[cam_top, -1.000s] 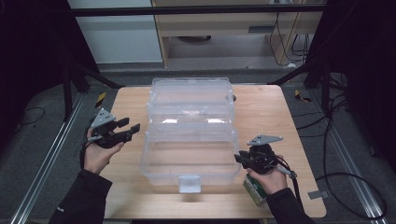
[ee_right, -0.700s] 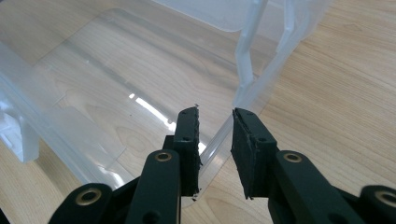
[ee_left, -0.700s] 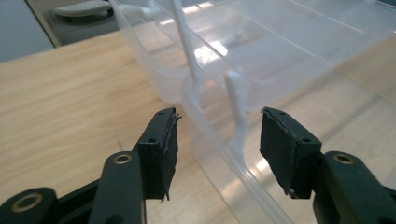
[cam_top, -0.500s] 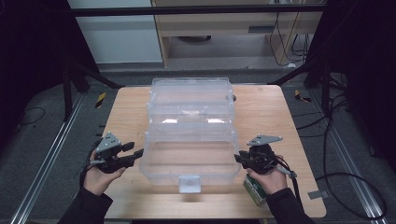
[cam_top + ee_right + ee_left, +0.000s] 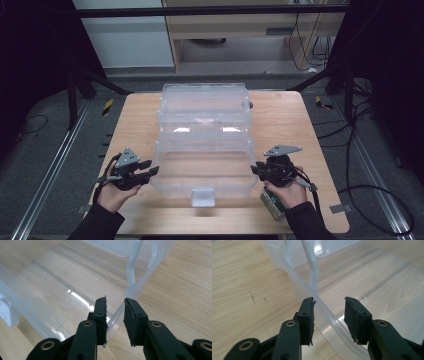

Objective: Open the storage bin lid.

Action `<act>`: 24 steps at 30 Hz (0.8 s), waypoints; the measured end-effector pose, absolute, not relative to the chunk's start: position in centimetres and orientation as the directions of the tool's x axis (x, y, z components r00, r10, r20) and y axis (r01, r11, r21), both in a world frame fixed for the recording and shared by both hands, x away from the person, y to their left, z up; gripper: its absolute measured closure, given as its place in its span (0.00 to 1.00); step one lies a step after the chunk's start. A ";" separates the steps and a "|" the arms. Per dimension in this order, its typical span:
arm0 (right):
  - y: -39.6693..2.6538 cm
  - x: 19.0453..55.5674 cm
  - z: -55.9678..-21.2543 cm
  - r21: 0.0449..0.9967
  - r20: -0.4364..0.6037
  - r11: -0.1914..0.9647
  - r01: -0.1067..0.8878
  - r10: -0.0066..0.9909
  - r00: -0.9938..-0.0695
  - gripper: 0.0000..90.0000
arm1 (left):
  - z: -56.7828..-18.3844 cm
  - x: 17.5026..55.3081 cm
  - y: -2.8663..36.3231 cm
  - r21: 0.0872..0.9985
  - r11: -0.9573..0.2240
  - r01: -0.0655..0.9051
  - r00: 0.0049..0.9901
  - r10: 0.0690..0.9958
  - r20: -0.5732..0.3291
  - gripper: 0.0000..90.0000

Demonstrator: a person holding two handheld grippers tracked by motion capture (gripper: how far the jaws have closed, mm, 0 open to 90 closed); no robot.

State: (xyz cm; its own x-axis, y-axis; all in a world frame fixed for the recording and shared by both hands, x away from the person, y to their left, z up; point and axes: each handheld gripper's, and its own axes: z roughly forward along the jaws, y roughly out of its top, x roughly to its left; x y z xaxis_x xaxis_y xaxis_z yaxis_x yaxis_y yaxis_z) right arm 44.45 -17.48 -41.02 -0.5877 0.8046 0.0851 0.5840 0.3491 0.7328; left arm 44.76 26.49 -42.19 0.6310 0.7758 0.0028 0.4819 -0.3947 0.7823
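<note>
A clear plastic container (image 5: 204, 107) lies open on the wooden table, its near half (image 5: 200, 170) flat toward me with a latch tab (image 5: 202, 196) at the front. My left gripper (image 5: 152, 172) is at that half's left edge. In the left gripper view the rim (image 5: 325, 312) runs between the jaws of my left gripper (image 5: 329, 300), which have just been closing; a gap still shows on the right side. My right gripper (image 5: 254, 170) is at the right edge. In the right gripper view my right gripper (image 5: 115, 300) stands narrow, shut on the rim (image 5: 117, 312).
A small green and white carton (image 5: 272, 204) lies under my right hand near the table's front edge. Bare wood (image 5: 135, 120) stretches left and right of the container. Cables and metal rails run along the floor on both sides.
My left hand has come down and toward me along the container's left side, and its jaws have narrowed around the rim. The right hand has kept still.
</note>
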 end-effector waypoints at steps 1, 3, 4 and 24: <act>-17.5 44.4 -41.0 0.732 0.085 0.349 0.585 0.805 -0.587 0.80 | -42.2 44.8 26.5 0.784 -0.395 0.478 0.632 0.775 0.005 0.66; -17.5 44.5 -41.0 0.732 0.084 0.349 0.585 0.806 -0.586 0.80 | -42.2 44.8 26.5 0.786 -0.395 0.475 0.632 0.775 0.008 0.65; -17.5 44.5 -41.0 0.732 0.085 0.348 0.586 0.806 -0.585 0.80 | -42.2 44.7 26.5 0.787 -0.397 0.472 0.630 0.776 0.013 0.65; -18.4 44.0 -38.6 0.723 0.058 0.372 0.582 0.807 -0.588 0.47 | -41.9 45.4 29.8 0.845 -0.306 0.438 0.524 0.851 0.036 0.48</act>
State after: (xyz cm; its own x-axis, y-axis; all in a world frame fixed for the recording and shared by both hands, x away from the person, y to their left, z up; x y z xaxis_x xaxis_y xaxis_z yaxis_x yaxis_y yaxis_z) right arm 44.05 -18.42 -38.59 -0.5875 0.8071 0.0582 0.5821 0.3716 0.7232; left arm 45.41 29.85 -41.93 0.5238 0.8511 0.0363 0.4383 -0.3058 0.8452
